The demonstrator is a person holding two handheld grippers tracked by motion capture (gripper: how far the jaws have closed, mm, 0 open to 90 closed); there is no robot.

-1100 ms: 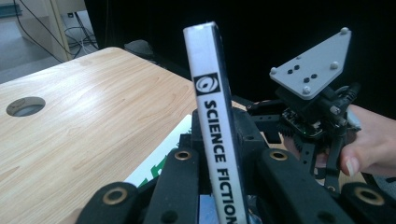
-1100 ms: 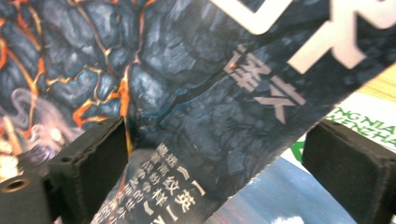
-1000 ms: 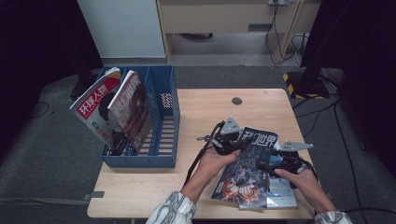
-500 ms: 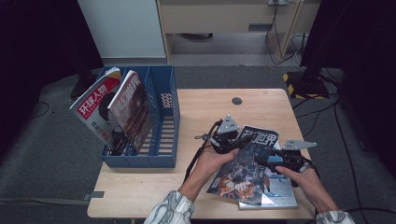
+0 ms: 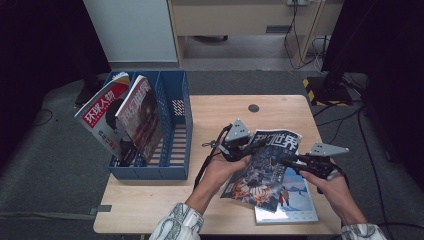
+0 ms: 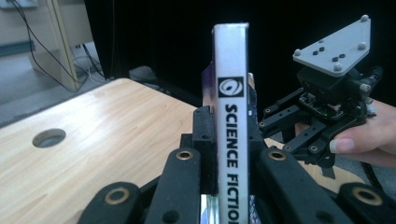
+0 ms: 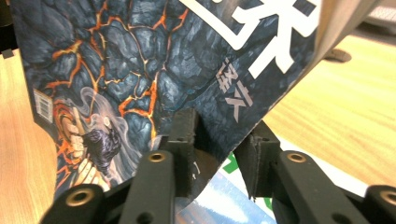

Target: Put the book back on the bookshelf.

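A dark magazine (image 5: 264, 170) with a lava-patterned cover is held tilted above the wooden table (image 5: 210, 112). My left gripper (image 5: 251, 145) is shut on its spine (image 6: 229, 140), which reads "SCIENCE FICTION"; the jaws press it from both sides (image 6: 227, 122). At the magazine's right edge is my right gripper (image 5: 286, 161). In the right gripper view its jaws (image 7: 219, 137) stand a little apart, with the cover's corner (image 7: 140, 74) hanging between them. A light blue magazine (image 5: 296, 200) lies flat beneath.
A blue file rack (image 5: 176, 131) stands at the table's left and holds two upright magazines (image 5: 120, 117). A round cable hole (image 5: 253, 108) sits near the far edge. The other hand and its gripper (image 6: 329, 116) are close by to the right in the left gripper view.
The dark magazine has risen and tilted off the light blue one, carried by the left gripper. The right gripper has edged up to its right edge.
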